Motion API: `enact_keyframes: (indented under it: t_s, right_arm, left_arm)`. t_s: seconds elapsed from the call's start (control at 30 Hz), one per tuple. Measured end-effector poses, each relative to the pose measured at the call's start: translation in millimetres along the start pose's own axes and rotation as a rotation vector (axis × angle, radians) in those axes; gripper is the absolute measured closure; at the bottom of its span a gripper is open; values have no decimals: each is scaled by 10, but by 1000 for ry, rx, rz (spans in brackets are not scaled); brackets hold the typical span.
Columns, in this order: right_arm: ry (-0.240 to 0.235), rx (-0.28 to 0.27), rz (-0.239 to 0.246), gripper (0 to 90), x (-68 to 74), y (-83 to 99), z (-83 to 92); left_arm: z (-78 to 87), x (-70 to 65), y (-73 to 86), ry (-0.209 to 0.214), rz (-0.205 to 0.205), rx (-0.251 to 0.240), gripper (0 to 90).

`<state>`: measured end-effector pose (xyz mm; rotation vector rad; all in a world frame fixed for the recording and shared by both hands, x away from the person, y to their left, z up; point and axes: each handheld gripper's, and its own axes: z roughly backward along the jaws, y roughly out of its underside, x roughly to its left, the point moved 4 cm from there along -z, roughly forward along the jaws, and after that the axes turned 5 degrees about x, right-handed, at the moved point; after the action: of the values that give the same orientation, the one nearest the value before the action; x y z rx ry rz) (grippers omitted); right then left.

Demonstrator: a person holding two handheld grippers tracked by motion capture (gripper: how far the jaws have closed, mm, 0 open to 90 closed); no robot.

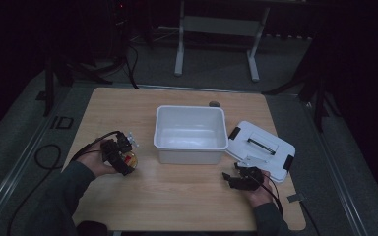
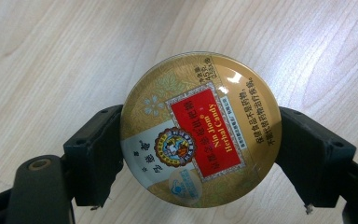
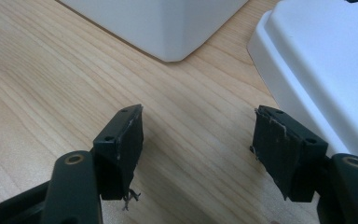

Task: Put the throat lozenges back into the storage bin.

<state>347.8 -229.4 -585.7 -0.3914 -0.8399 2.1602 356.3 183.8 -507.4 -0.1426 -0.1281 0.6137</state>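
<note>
Left gripper (image 1: 123,156), at the left of the wooden table (image 1: 177,201) in the high view, pinching a round gold candy tin (image 2: 199,129) across its width, one black jaw pressed to each side of the rim. Lid face turned toward the gripper's camera: red label, small emblem, printed lettering. Held flat and by the edges, probably so it can be carried level and dropped without slipping. Tin close above or on the tabletop; hard to say which in the dim high view.

Further right, mid-table: white plastic bin (image 1: 191,134), open-topped, rectangular, looking empty with nothing against its pale floor. Likely the destination for the tin, standing well within reach of the left hand (image 1: 98,162).

Right of the bin and just beside it: white lid (image 1: 261,150) with black clips at its ends, lying flat on the table, set at an angle and partly over the table's right edge. Off the bin, leaving the opening free.

Right gripper (image 3: 198,140), nearest the front right, jaws spread wide with bare wood between them, gripping nothing. Bin corner (image 3: 168,28) ahead of it and lid edge (image 3: 317,70) at its right in the right gripper view. Parked near the lid, perhaps ready to fit it once the tin is inside.
</note>
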Motion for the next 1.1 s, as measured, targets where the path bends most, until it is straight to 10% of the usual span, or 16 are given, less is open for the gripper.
enact_keyframes:
  t_s: [1.1]
  right_arm:
    - [1,-1,2,329,-2,-1,-1]
  left_arm:
    - [393,58,-126,-24,-27,-40,207]
